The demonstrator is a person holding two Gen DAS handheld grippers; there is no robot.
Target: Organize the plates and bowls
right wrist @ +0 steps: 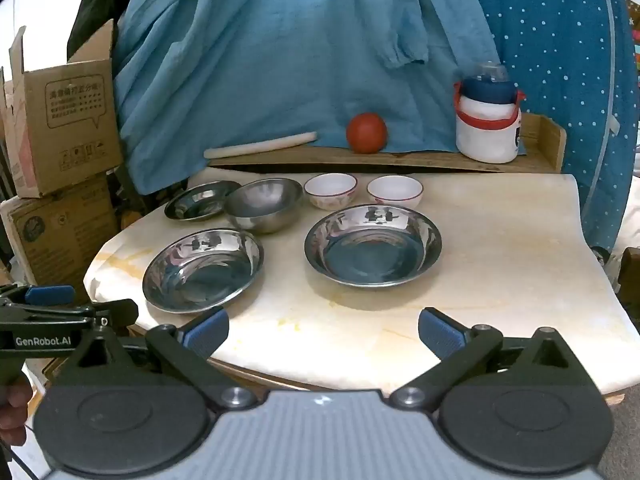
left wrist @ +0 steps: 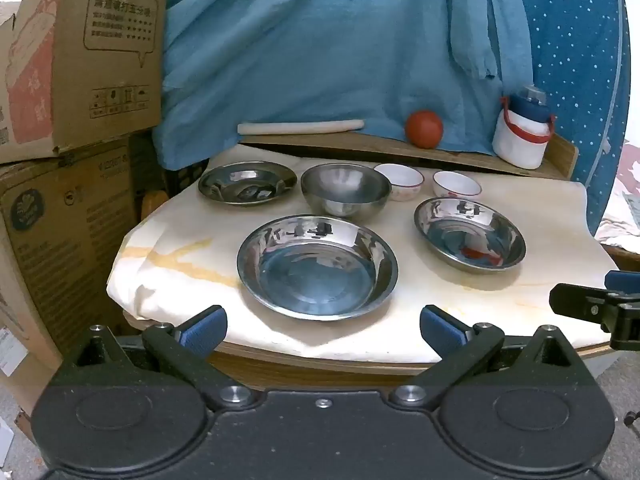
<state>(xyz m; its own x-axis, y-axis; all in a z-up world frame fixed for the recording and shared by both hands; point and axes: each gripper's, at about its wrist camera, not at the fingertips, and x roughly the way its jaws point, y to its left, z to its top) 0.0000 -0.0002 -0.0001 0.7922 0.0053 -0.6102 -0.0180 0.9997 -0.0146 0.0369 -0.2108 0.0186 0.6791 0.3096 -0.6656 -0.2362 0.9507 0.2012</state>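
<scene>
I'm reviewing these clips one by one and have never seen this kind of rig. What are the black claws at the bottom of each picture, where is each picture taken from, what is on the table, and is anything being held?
There is no robot arm here. A person holds a two-finger gripper in each hand, and each gripper carries a wide-angle camera looking forward along its fingers.

One picture is from the left gripper, the other from the right gripper. Each view also catches the other gripper at its edge.

On the cloth-covered table lie three steel plates: two nearer, and one at the far left. There is also a steel bowl and two small white bowls.

On the shelf behind sit a pale stick, a red ball and a white jug.

Both grippers are wide open and hold nothing, so nothing is stacked yet.
</scene>
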